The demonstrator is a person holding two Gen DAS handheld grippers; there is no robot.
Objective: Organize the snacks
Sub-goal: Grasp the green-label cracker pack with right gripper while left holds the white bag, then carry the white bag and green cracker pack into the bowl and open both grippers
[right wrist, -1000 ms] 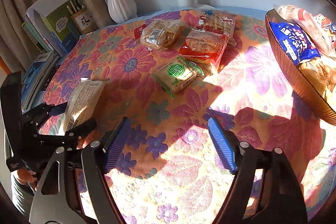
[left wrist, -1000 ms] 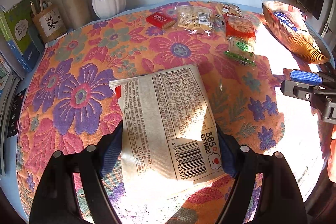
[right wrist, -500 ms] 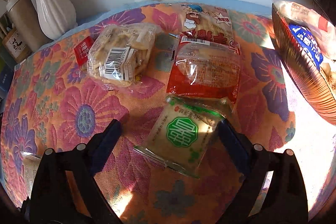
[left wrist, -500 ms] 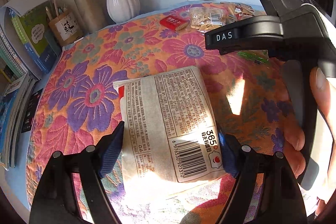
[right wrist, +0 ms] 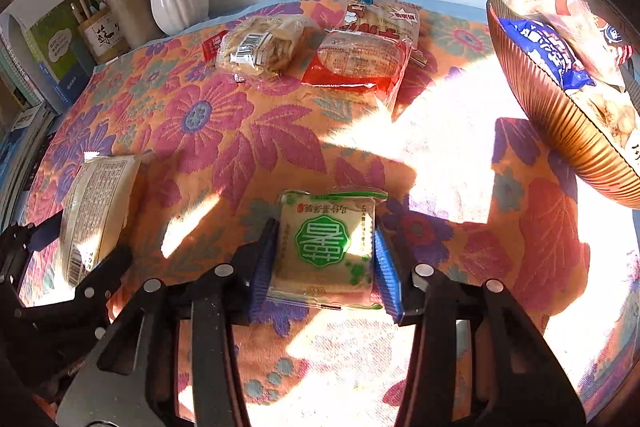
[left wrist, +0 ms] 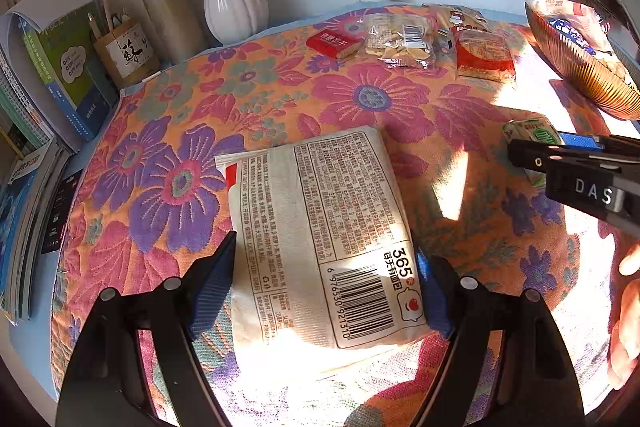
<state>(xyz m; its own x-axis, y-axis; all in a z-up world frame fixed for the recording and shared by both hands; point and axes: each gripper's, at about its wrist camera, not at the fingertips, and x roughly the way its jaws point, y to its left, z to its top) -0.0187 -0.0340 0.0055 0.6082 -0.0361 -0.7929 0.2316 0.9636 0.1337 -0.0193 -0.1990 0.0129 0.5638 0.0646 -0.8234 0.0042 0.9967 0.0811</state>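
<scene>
Right tool: jaws clamped on the green-labelled snack pack, low centre of the right wrist view, both blue pads pressing its sides above the floral cloth on the counter. Left tool: jaws set wide, gripping the white bread packet at bottom centre of the left wrist view. Remaining snacks lie at upper centre. The ribbed brown bowl, upper right, contains further packets.

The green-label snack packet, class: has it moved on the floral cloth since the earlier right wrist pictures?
Yes. The green-label snack packet then lay just before the red packet; now it sits well nearer the camera, clamped in the right gripper.
</scene>
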